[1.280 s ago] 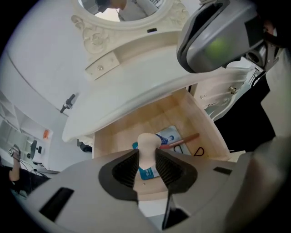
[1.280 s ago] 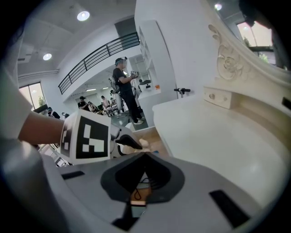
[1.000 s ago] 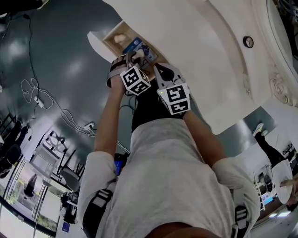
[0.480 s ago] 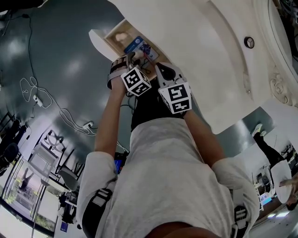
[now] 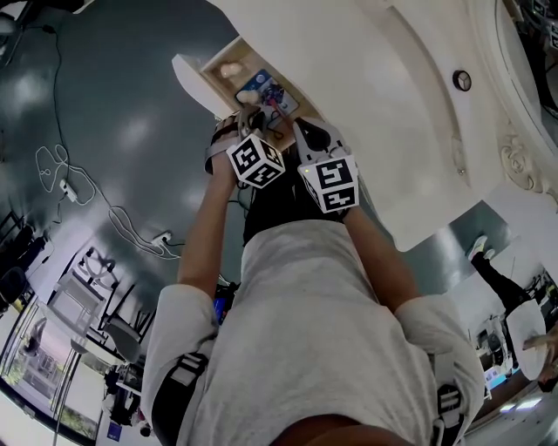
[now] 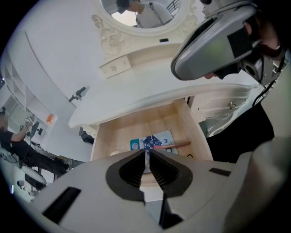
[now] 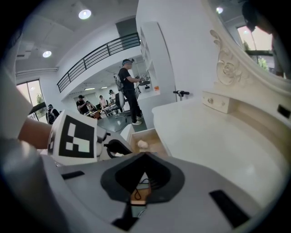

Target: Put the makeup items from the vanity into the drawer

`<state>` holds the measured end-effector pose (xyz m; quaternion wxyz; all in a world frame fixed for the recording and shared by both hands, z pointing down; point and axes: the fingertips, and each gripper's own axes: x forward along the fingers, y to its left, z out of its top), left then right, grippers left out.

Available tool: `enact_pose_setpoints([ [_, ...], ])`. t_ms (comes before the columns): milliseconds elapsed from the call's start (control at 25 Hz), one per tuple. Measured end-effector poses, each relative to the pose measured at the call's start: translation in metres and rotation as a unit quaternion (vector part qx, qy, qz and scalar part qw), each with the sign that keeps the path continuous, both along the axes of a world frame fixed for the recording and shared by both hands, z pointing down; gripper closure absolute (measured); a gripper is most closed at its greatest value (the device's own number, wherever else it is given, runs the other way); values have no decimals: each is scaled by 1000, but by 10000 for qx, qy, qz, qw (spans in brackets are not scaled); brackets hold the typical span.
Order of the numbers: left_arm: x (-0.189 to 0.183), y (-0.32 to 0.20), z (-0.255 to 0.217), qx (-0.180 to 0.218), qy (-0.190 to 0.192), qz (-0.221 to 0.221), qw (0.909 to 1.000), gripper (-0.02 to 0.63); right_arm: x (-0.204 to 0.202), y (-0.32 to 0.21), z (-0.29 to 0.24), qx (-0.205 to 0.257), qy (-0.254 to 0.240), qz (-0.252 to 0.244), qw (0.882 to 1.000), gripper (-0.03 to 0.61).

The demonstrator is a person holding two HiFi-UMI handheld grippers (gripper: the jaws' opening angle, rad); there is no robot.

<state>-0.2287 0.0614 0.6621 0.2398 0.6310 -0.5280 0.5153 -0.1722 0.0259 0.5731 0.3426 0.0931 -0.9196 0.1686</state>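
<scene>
- The left gripper (image 6: 147, 160) hangs over the front edge of the open drawer (image 6: 136, 125), pointing steeply down. Its jaws have just been closing and now stand almost together, with only a thin slit between the pads and nothing in it.
- The right gripper (image 7: 145, 159) sits just beside it, over the drawer's front right corner. It is clenched, tips meeting, and it holds nothing.
- The drawer juts out from under the front edge of the counter (image 6: 150, 86).
- A blue packet (image 6: 152, 140) lies flat near the middle of the drawer floor.
- A pink pencil (image 6: 175, 145) lies across the packet's right end, reaching toward the drawer's right wall.
- A pale round item (image 7: 142, 144) rests near the drawer's far left end.
- A small dark round item (image 5: 461, 80) sits on the counter, well apart from the drawer and near the base of the mirror (image 6: 136, 11).
</scene>
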Motion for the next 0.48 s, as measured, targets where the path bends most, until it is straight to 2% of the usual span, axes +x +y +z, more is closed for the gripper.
enact_pose_setpoints([
  [80, 3, -2, -13, 223, 59, -126, 9997, 597, 0, -2, -5, 59, -33, 43, 10000, 565],
  [280, 13, -7, -46, 823, 306, -445, 9951, 607, 4, -11, -19, 249, -107, 263, 9993, 565],
  [400, 20, -12, -72, 1197, 736, -839, 9865, 607, 11, -20, -35, 386, -186, 495, 9979, 565],
  [480, 25, -20, -95, 1527, 1045, -1095, 9766, 607, 18, -28, -49, 505, -255, 667, 9962, 565],
])
